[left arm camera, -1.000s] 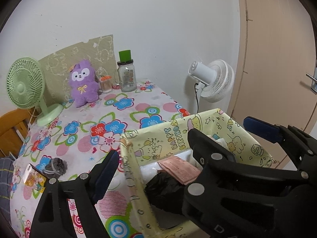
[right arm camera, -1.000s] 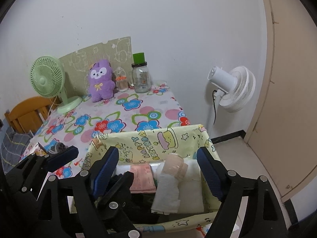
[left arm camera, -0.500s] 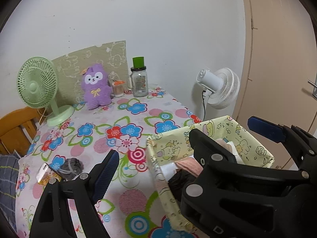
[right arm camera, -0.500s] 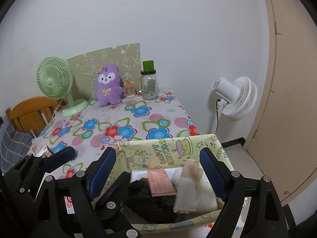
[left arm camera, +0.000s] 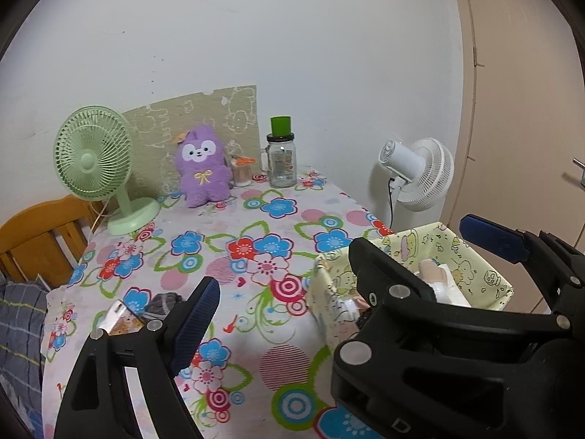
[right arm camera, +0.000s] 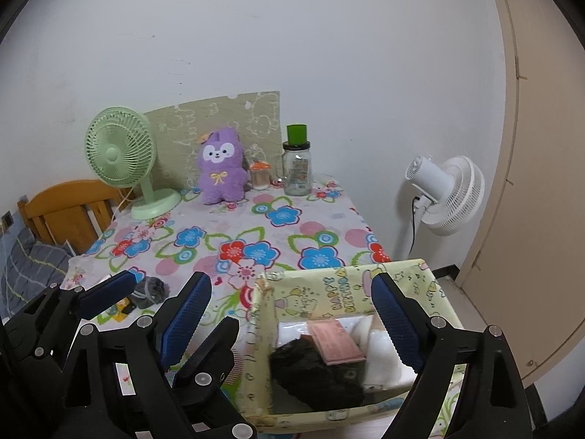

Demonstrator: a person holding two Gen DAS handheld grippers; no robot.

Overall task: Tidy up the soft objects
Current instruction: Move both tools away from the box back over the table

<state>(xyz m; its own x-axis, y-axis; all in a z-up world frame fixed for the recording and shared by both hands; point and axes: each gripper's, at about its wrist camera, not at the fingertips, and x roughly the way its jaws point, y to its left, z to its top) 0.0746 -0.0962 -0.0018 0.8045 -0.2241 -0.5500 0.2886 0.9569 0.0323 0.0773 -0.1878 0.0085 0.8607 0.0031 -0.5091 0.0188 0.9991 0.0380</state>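
Bin point(right arm camera: 340, 292), yellow with cartoon print, sits at the counter's point(right arm camera: 256, 226) near right corner, at 5 o'clock in the right wrist view. Inside lie a black cloth point(right arm camera: 310, 369) at the left, a pink cloth point(right arm camera: 336, 342) over it, and white cloths point(right arm camera: 380, 358) at the right. The right gripper point(right arm camera: 289, 322) hangs above the bin, jaws spread wide and holding nothing: its right finger stands over the white cloths, its left finger over the counter just left of the bin wall. The left gripper point(right arm camera: 106, 292) shows at 8 o'clock in that view, beside the right one.

From the left wrist view, the left gripper point(left arm camera: 343, 274) is also wide and empty; the bin point(left arm camera: 471, 256) lies at 4 o'clock, partly hidden behind the right gripper's black frame. A grey sock point(left arm camera: 162, 301) rests on the counter point(left arm camera: 256, 241) at 8 o'clock, just beyond the left finger, touching a small packet point(left arm camera: 119, 318).

At the counter's far edge, around 11 to 12 o'clock, stand a green fan point(left arm camera: 95, 168), a purple plush point(left arm camera: 203, 168), a small jar point(left arm camera: 241, 170) and a glass bottle point(left arm camera: 281, 161) with a green cap. A white fan point(left arm camera: 420, 173) stands on the floor at 2 o'clock.
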